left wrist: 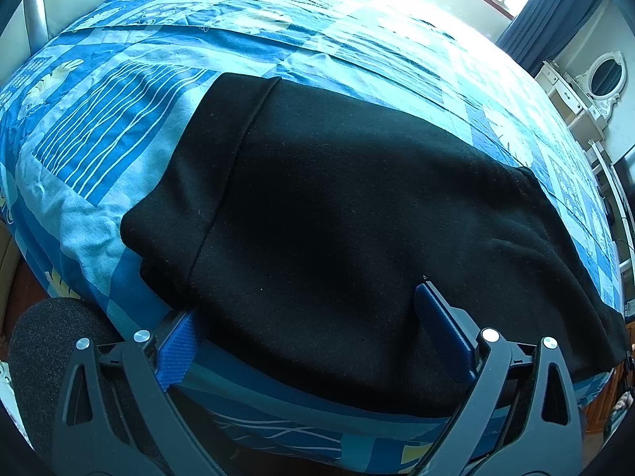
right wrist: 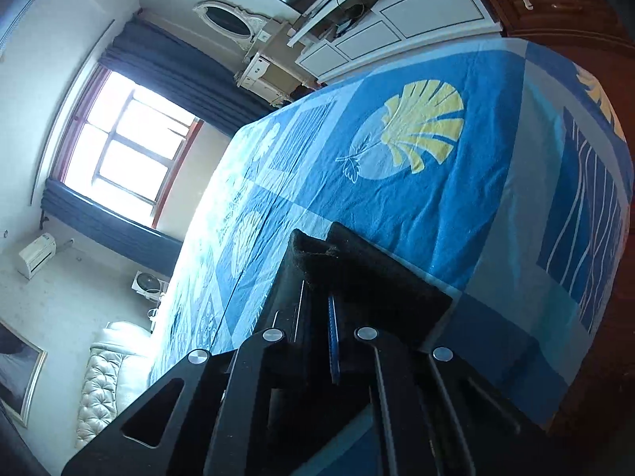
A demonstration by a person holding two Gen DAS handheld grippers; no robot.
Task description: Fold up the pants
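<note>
Black pants (left wrist: pixel 337 218) lie flat on the blue patterned bedspread (left wrist: pixel 119 111), waistband toward the far left. My left gripper (left wrist: pixel 309 317) is open, its blue fingers (left wrist: pixel 440 317) straddling the near edge of the pants; the left finger sits beside the fabric edge. In the right wrist view, my right gripper (right wrist: pixel 317 273) is shut on a fold of the black pants (right wrist: pixel 357 261), pinched between the jaws just above the bedspread (right wrist: pixel 436 198). The view is rolled sideways.
The bed's near edge (left wrist: pixel 317 432) runs below the left gripper. A window with blue curtains (right wrist: pixel 131 146), a white dresser with oval mirror (right wrist: pixel 254 59), a white cabinet (right wrist: pixel 397 23) and a tufted headboard (right wrist: pixel 99 380) surround the bed.
</note>
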